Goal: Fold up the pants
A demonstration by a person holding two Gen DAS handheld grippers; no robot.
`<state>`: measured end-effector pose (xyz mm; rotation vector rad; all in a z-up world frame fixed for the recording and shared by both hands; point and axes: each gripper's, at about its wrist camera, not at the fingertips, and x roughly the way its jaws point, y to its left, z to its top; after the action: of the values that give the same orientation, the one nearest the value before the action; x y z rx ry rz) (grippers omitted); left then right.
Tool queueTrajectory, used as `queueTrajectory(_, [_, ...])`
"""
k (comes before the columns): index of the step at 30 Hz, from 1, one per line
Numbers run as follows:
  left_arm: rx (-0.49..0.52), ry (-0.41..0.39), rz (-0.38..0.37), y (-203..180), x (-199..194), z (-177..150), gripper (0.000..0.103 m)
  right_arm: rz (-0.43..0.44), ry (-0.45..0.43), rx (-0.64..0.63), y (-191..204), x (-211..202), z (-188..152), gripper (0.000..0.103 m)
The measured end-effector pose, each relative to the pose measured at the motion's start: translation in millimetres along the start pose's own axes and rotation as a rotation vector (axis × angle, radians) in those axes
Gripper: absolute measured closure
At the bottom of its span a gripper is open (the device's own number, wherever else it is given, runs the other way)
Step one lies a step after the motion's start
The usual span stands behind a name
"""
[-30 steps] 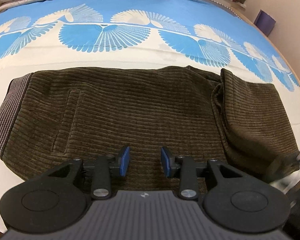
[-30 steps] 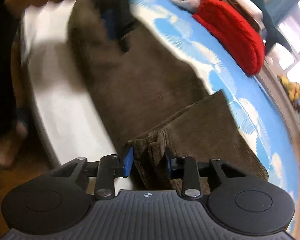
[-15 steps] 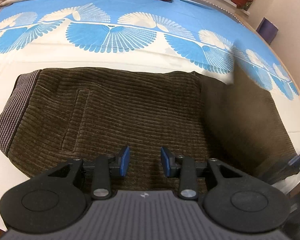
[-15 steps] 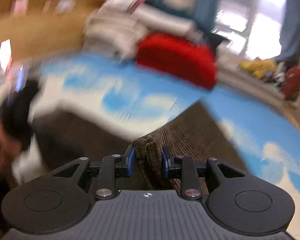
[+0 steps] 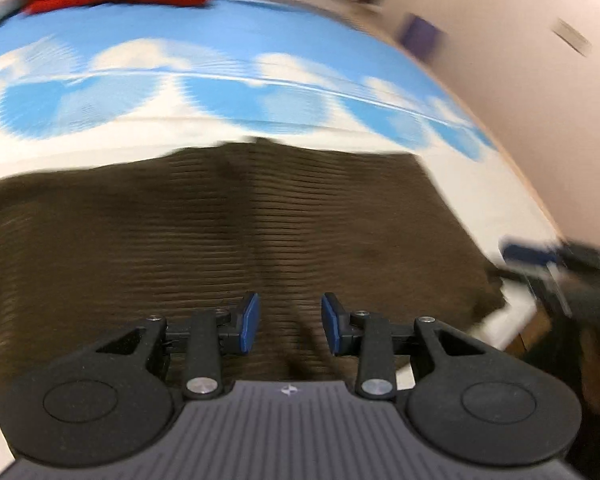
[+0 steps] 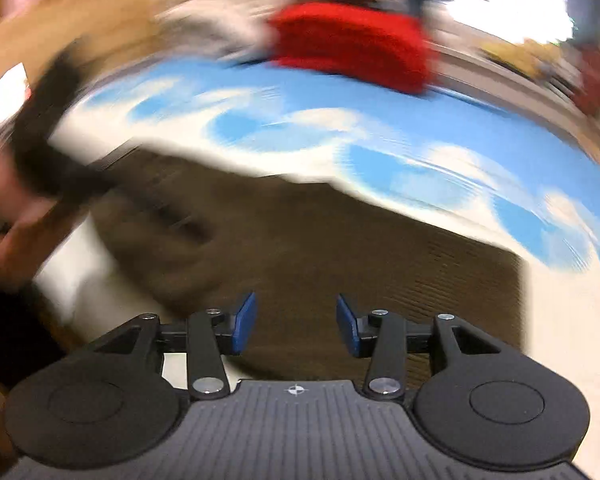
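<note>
**Brown corduroy pants lie folded across the bed, both grippers empty above them**

The pants (image 5: 228,240) lie flat on the blue-and-white patterned bedspread (image 5: 220,92), their long axis running left to right across the near part of the bed. In the left wrist view a vertical crease or fold line crosses the cloth near its middle, and the right-hand end stops short of the bed's right edge. Which end is the waistband cannot be told through the blur.

The left gripper (image 5: 288,322) hangs over the near edge of the pants, its blue pads spread apart with nothing between them; the cloth lies beyond and beneath.

The right gripper (image 6: 296,322) hangs over the near right part of the pants (image 6: 340,248). Its jaws have just been opening and now stand spread, with no cloth between the pads.

A red knitted item (image 6: 352,52) rests at the far side of the bed. A hand (image 6: 16,232) shows blurred at the left of the right wrist view.
</note>
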<state>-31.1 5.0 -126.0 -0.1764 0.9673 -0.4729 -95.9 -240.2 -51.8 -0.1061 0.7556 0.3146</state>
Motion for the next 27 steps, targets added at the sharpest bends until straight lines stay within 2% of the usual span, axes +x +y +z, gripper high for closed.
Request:
queueTrajectory(2, [0.065, 0.015, -0.022, -16, 9, -3, 0.065, -0.157, 0.011, 0.172, -39, 3, -10, 0.051])
queueTrajectory(3, [0.097, 0.05, -0.005, -22, 17, -5, 0.066, -0.206, 0.017, 0.264, -58, 6, -15, 0.049])
queueTrajectory(4, [0.136, 0.105, 0.04, -25, 28, -10, 0.072, -0.232, 0.033, 0.352, -76, 10, -22, 0.048])
queueTrajectory(5, [0.182, 0.185, 0.116, -26, 43, -17, 0.072, -0.247, 0.059, 0.43, -91, 16, -30, 0.044])
queueTrajectory(6, [0.202, 0.228, 0.172, -24, 53, -24, 0.071, -0.243, 0.083, 0.48, -101, 21, -37, 0.044])
queueTrajectory(9, [0.111, 0.216, 0.136, -16, 48, -16, 0.075, -0.238, 0.138, 0.602, -123, 34, -59, 0.041])
queueTrajectory(12, [0.071, 0.164, 0.115, -14, 39, -11, 0.075, -0.21, 0.141, 0.659, -132, 40, -69, 0.037])
queueTrajectory(16, [0.074, 0.15, 0.015, -25, 41, -10, 0.075, -0.158, 0.158, 0.706, -136, 50, -73, 0.037])
queueTrajectory(18, [0.133, 0.186, 0.039, -34, 49, -18, 0.074, -0.138, 0.172, 0.743, -143, 58, -77, 0.037])
queueTrajectory(20, [0.177, 0.186, 0.068, -38, 53, -21, 0.072, -0.129, 0.177, 0.763, -141, 55, -80, 0.04])
queueTrajectory(21, [0.183, 0.183, 0.071, -37, 52, -22, 0.072, -0.12, 0.177, 0.765, -141, 56, -80, 0.045])
queueTrajectory(27, [0.182, 0.181, 0.08, -38, 52, -23, 0.072, -0.134, 0.168, 0.703, -130, 51, -76, 0.052])
